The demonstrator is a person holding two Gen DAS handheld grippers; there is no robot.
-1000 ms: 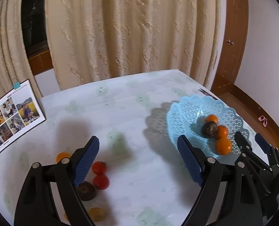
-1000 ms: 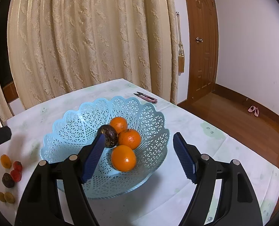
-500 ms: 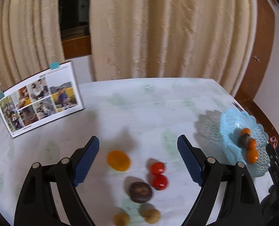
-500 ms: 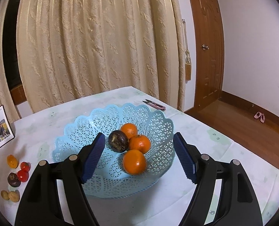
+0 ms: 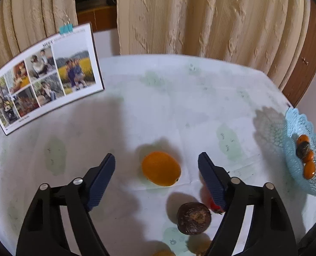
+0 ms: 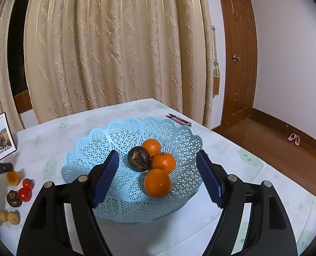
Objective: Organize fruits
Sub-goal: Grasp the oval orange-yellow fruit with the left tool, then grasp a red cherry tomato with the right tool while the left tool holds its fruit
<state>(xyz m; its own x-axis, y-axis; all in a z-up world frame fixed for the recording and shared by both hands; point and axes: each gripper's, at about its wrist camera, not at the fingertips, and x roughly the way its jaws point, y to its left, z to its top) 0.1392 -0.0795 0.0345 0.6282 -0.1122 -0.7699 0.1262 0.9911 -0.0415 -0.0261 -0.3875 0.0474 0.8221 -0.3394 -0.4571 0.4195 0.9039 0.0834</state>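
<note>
My left gripper (image 5: 156, 170) is open, its fingers on either side of an orange oval fruit (image 5: 161, 168) lying on the table. A dark passion fruit (image 5: 193, 218) and a red tomato (image 5: 214, 205), partly hidden by the right finger, lie just nearer. My right gripper (image 6: 158, 176) is open and empty above a light blue lattice basket (image 6: 106, 149) holding three oranges (image 6: 157, 182) and a dark passion fruit (image 6: 139, 159). The basket also shows in the left wrist view (image 5: 294, 119), far right.
A photo calendar (image 5: 45, 74) stands at the table's back left. In the right wrist view, tomatoes (image 6: 25, 194), a passion fruit (image 6: 13, 198) and small yellow fruits (image 6: 13, 217) lie left of the basket. Pink snips (image 6: 180, 120) lie behind it. Curtains hang behind the table.
My left gripper has swung left and moved down toward the loose fruits, and the orange oval fruit now sits between its fingers. My right gripper has risen slightly over the basket.
</note>
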